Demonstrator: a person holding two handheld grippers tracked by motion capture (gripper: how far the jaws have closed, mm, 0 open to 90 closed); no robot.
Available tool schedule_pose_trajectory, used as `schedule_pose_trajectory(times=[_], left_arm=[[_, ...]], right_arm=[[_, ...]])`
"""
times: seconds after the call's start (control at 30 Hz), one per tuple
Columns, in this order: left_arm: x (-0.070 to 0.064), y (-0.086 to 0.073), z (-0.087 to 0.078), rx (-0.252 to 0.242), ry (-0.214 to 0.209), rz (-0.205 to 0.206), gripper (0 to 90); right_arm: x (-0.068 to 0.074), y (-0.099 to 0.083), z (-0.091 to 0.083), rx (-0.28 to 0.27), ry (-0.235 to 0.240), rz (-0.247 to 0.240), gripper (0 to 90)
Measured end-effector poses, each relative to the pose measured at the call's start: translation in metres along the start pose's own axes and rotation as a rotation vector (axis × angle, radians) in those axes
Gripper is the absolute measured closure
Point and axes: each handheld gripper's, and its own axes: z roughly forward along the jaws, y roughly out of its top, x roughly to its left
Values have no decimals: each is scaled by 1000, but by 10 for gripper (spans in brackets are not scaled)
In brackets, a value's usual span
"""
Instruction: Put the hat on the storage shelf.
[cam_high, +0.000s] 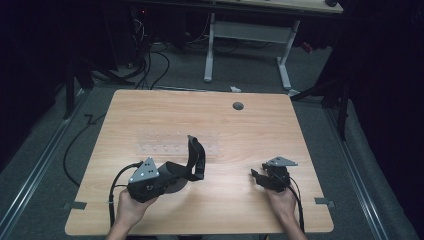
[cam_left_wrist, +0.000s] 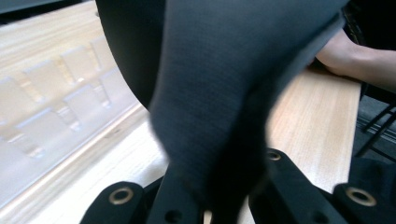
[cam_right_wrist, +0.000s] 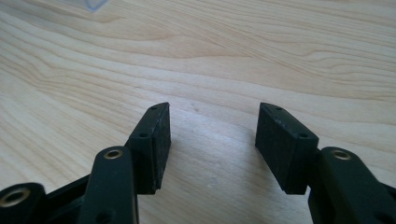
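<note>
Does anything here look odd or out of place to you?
Nothing looks spilled or broken. The one curious sight is the dark strap: the left tool pinches one end, so it stands up in a loop above the table instead of lying flat. The clear tray lies straight, and the right tool is open and holds nothing.

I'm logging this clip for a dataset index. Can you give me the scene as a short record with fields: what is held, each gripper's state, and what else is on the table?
held item: black strap, a dark fabric band looping upward
left gripper: shut on the black strap, lifted above the table
right gripper: open, nothing between the jaws, low over bare wood
surface: light wooden table
other item: clear plastic tray with small compartments, lying behind the strap
tray contents: cannot tell
</note>
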Motion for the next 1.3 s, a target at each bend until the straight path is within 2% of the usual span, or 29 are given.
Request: schedule_pose_trajectory(times=[0.13, 0.5, 0.87, 1.0, 1.13, 1.3], left_arm=[[7, 5, -5, -26, 20, -14, 859], [17, 16, -19, -85, 58, -4, 857], [27, 32, -33, -147, 96, -20, 858], [31, 36, -37, -177, 105, -43, 857], [38, 39, -40, -195, 135, -56, 858], [44, 48, -45, -239, 167, -63, 857]], right_arm=[[0, 1, 1, 6, -32, -14, 450], [0, 1, 1, 6, -31, -14, 431], [0, 1, 1, 7, -37, -3, 424], [0, 1, 1, 6, -36, -7, 421], [0, 1, 1, 6, -34, -4, 419], [0, 1, 1, 6, -34, -5, 416]])
